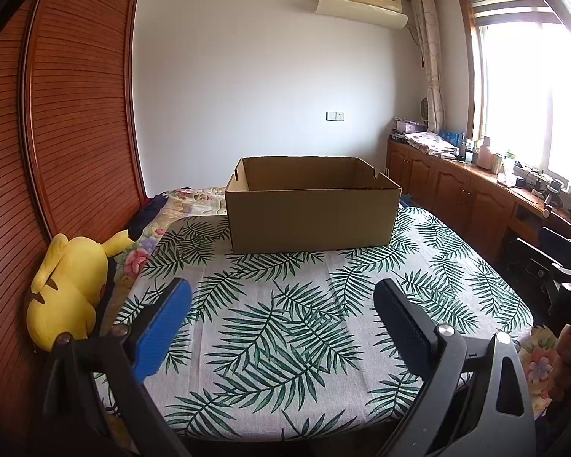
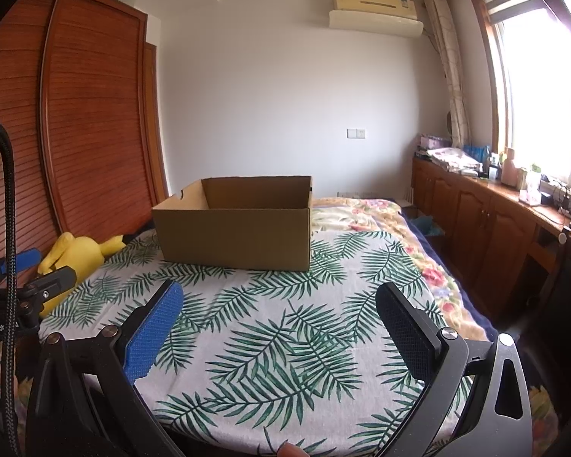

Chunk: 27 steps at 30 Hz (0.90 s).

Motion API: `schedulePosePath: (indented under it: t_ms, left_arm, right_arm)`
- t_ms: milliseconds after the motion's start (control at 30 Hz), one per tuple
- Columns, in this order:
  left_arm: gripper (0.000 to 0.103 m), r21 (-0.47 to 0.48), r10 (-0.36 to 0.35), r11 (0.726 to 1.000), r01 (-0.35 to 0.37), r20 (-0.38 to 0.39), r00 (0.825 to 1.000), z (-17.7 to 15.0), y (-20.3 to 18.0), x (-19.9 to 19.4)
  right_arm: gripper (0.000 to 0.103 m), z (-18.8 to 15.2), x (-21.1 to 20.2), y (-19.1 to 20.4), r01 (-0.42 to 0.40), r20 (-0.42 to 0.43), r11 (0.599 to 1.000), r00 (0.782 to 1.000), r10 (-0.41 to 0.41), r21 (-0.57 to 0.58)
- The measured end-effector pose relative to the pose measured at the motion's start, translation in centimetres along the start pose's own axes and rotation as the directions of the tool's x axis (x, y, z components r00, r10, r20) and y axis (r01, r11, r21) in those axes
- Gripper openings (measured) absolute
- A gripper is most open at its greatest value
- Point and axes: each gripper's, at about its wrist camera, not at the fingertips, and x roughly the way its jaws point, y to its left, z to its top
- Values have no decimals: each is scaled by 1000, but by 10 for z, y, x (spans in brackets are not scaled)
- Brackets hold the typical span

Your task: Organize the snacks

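An open brown cardboard box [image 1: 311,217] stands on the far part of a table covered with a leaf-print cloth [image 1: 285,323]; it also shows in the right wrist view [image 2: 236,234]. I cannot see its floor. No snacks are in view. My left gripper [image 1: 281,293] is open and empty, hovering over the near part of the cloth. My right gripper [image 2: 279,297] is open and empty, also over the near cloth, to the right of the left one. The left gripper shows at the left edge of the right wrist view [image 2: 34,272].
A yellow plush toy [image 1: 70,285] lies at the table's left edge against a wooden wardrobe [image 1: 57,133]. A floral bedspread [image 2: 365,213] lies behind the table. A wooden cabinet [image 2: 495,221] with clutter runs along the right under the window.
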Motion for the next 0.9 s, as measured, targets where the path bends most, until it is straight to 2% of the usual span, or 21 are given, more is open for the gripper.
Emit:
schedulePosePath:
  t_ms: [900]
  left_arm:
    - [97, -3, -1, 1000, 1, 5, 1000, 4, 3, -1]
  right_arm:
    - [103, 3, -1, -1, 5, 1, 1000, 1000, -5, -1]
